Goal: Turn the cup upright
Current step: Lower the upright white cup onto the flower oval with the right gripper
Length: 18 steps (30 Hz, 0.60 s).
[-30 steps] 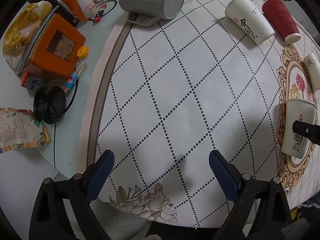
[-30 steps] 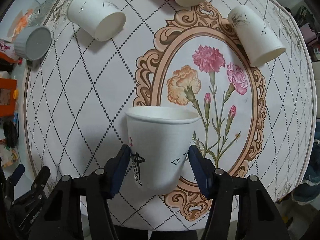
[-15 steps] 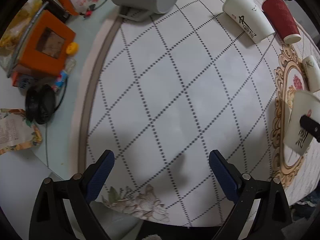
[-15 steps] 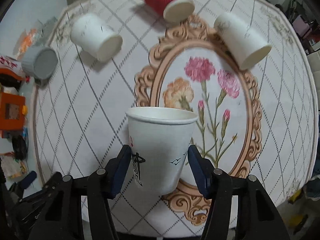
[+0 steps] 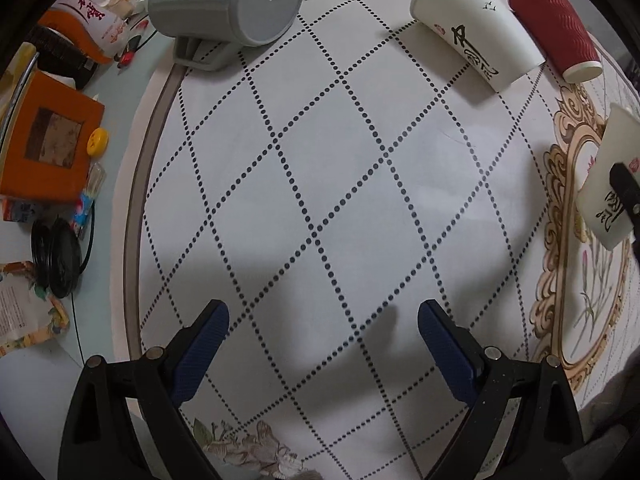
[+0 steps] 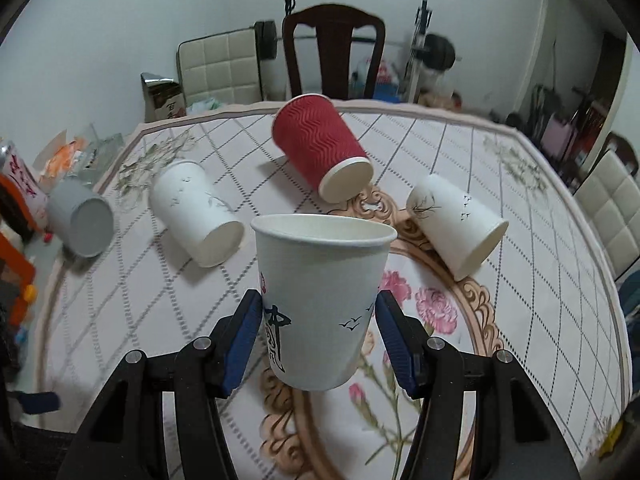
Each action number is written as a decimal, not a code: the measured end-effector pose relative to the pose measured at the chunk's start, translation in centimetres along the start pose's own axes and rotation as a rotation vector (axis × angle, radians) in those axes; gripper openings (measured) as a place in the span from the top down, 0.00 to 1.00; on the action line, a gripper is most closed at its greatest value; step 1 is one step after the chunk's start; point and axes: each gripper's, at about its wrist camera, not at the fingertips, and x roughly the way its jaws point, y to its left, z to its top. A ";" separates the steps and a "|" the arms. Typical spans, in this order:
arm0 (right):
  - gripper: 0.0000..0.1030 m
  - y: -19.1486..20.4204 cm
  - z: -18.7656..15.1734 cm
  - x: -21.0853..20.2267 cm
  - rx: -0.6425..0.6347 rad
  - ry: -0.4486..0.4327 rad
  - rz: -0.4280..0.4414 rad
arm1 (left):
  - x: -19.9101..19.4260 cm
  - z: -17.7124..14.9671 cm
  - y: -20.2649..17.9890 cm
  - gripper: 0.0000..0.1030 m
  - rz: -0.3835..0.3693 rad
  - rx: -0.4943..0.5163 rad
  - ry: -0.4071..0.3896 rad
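Observation:
My right gripper (image 6: 318,324) is shut on a white paper cup (image 6: 320,292) with black calligraphy, mouth up, nearly upright above the floral oval of the tablecloth. The same cup (image 5: 610,184) shows at the right edge of the left wrist view, tilted. My left gripper (image 5: 322,328) is open and empty above the diamond-patterned cloth. Lying on their sides are a red ribbed cup (image 6: 320,152), a white cup (image 6: 196,212), another white cup (image 6: 456,226) and a grey ribbed mug (image 6: 80,220).
In the left wrist view, clutter lies beyond the cloth's left edge: an orange box (image 5: 44,144), black earphones (image 5: 56,256), snack packets (image 5: 84,20). The grey mug (image 5: 228,12), white cup (image 5: 476,28) and red cup (image 5: 556,28) lie at the far side. A wooden chair (image 6: 334,48) stands behind the table.
My right gripper has tilted up with the cup, bringing it from pointing down at the table to nearly upright; the room has come into view. The left gripper has stayed open and shifted slightly.

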 end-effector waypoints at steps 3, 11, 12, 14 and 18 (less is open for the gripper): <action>0.41 0.1 -1.1 1.0 -0.017 -0.011 -0.024 | 0.4 0.0 -0.2 0.06 0.011 0.011 -0.003; 0.40 -0.1 -3.7 -0.4 -0.063 -0.018 -0.007 | 0.0 -2.0 0.0 0.06 0.007 0.036 -0.025; 0.40 -0.3 -4.0 -0.6 -0.059 -0.012 -0.001 | -0.2 -2.4 0.0 0.06 0.007 0.039 -0.029; 0.39 -0.6 -4.6 -0.9 -0.056 0.010 -0.001 | -0.6 -3.0 -0.2 0.06 0.007 0.044 -0.034; 0.25 -1.2 -5.5 -1.8 -0.042 0.041 0.004 | -2.2 -5.7 -2.0 0.06 0.012 0.062 -0.057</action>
